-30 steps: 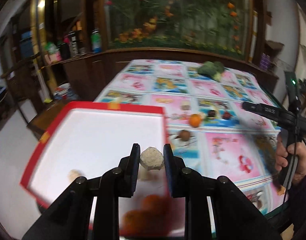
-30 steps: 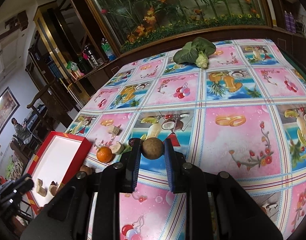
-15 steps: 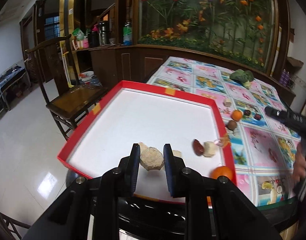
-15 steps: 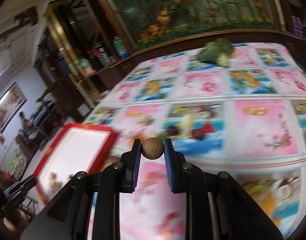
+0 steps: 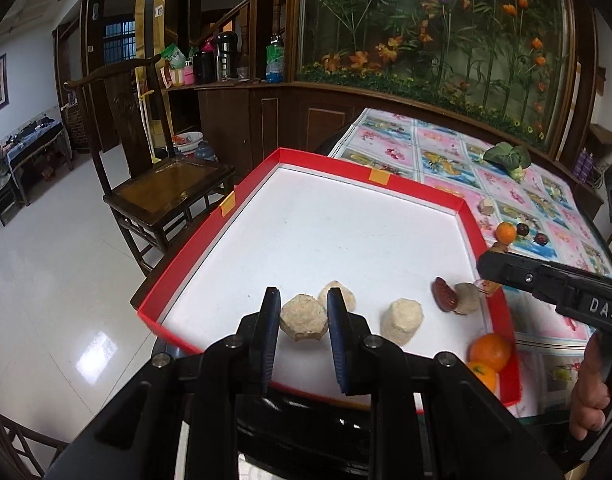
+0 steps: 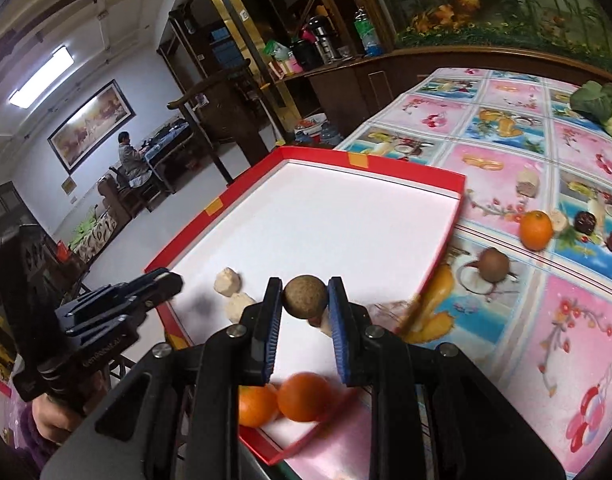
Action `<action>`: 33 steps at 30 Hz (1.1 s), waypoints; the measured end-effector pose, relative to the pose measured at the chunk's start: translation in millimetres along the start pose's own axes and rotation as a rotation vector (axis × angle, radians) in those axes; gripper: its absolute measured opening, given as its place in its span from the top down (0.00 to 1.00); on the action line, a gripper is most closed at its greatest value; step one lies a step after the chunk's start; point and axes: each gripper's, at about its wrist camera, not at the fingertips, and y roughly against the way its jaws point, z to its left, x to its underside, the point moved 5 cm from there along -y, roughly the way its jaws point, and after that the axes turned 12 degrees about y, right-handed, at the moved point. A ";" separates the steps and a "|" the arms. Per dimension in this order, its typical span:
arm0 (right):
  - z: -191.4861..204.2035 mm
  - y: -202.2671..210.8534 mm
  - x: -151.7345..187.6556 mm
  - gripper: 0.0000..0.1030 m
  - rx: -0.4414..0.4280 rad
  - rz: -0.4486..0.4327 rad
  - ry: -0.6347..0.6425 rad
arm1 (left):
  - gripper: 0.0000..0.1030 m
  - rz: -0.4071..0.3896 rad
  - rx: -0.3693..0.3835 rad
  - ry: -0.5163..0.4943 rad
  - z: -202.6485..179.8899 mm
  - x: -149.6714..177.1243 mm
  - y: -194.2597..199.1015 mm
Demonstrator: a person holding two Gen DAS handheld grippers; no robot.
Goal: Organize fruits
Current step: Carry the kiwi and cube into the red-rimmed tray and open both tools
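A red tray [image 5: 401, 187] with a white floor lies at the table's near left; it also shows in the right wrist view [image 6: 409, 168]. My left gripper [image 5: 304, 320] is shut on a beige faceted chunk [image 5: 304, 317] just above the tray's near edge. Two similar beige chunks [image 5: 401, 320], a red date [image 5: 444, 299] and two oranges [image 5: 489, 351] lie in the tray. My right gripper [image 6: 304, 298] is shut on a round brown fruit [image 6: 304, 296] above the tray's near right part. The left gripper shows at the left in the right wrist view [image 6: 162, 284].
On the fruit-print tablecloth [image 6: 577, 320] lie an orange [image 6: 536, 229], a brown fruit [image 6: 493, 264], dark dates [image 6: 585, 222], pale chunks [image 6: 527, 182] and a green vegetable [image 6: 597, 100]. A wooden chair [image 5: 162, 184] stands left of the table.
My left gripper carried the beige chunk left over the tray and down near its front edge. My right gripper carried the brown fruit from the tablecloth over to the tray.
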 end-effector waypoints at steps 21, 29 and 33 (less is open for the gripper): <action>18.8 -50.6 -1.6 0.56 -0.048 0.144 -0.034 | 0.44 0.079 -0.128 0.022 16.3 -5.3 -39.2; -28.3 14.1 8.1 0.50 0.018 0.032 -0.049 | 0.36 0.040 -0.095 -0.028 -11.0 -2.3 -11.0; -64.8 42.0 19.6 0.50 0.081 0.006 -0.104 | 0.36 0.036 0.014 -0.097 -54.6 3.7 8.6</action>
